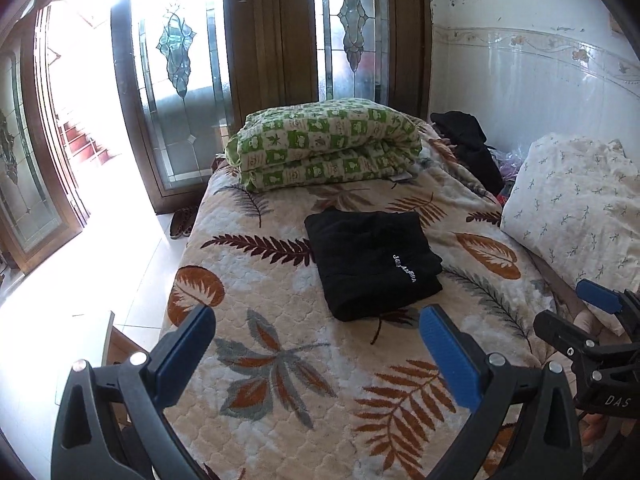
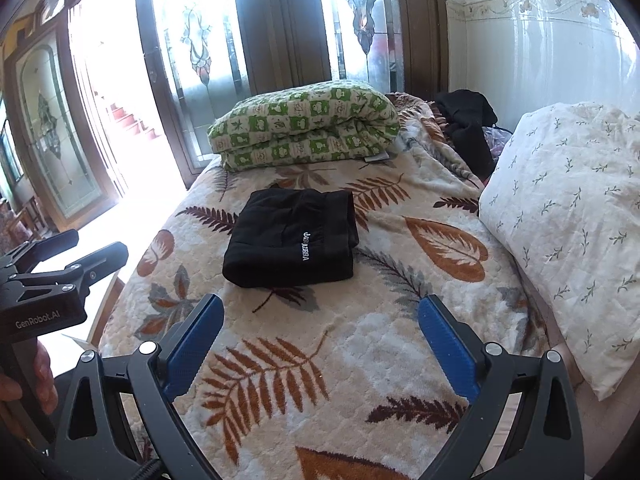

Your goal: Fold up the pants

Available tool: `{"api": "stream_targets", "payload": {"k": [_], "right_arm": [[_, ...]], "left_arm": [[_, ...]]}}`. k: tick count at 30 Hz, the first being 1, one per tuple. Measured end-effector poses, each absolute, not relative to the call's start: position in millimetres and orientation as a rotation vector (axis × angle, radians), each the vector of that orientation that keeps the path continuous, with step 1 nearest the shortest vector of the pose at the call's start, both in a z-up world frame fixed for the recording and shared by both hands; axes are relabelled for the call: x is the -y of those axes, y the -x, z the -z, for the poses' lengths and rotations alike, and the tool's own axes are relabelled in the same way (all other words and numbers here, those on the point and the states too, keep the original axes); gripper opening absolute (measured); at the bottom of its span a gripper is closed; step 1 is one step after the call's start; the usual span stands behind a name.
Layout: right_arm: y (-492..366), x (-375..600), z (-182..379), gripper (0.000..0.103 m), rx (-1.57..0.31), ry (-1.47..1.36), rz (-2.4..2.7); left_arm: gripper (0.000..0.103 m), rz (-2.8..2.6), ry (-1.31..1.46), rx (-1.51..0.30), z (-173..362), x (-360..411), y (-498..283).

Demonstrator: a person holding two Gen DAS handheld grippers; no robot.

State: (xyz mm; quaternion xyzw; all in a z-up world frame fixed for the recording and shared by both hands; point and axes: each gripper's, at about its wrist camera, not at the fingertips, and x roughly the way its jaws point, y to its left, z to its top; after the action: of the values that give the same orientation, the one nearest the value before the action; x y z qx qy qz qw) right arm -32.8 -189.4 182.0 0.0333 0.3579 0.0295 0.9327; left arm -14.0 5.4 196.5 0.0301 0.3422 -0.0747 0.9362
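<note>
Black pants [image 1: 372,262] lie folded into a compact rectangle with white lettering in the middle of the bed's leaf-patterned blanket [image 1: 280,360]; they also show in the right wrist view [image 2: 292,238]. My left gripper [image 1: 318,316] is open and empty, held above the blanket just short of the pants. My right gripper [image 2: 320,308] is open and empty, also short of the pants. The right gripper shows at the right edge of the left wrist view [image 1: 592,320]. The left gripper shows at the left edge of the right wrist view [image 2: 72,256].
A folded green checked quilt [image 1: 328,144] lies at the bed's far end. A white floral pillow [image 1: 576,204] sits on the right. Dark clothes [image 1: 468,140] are heaped by the tiled wall. Glass doors [image 1: 176,80] and white floor [image 1: 100,280] are to the left.
</note>
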Motion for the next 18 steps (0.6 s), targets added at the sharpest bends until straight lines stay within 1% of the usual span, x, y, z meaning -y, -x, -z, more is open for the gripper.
{"api": "stream_targets", "payload": {"k": [10,18], "right_arm": [[40.1,187.0,-191.8,0.099,-0.715,-0.074,-0.062],[42.5,185.9,-191.1,0.099,-0.720,-0.064,-0.062]], "left_arm": [[0.103,0.145,-0.057,-0.705,-200.0,-5.5,21.0],[0.103,0.132,-0.106,-0.705,-197.3,0.8,26.7]]}}
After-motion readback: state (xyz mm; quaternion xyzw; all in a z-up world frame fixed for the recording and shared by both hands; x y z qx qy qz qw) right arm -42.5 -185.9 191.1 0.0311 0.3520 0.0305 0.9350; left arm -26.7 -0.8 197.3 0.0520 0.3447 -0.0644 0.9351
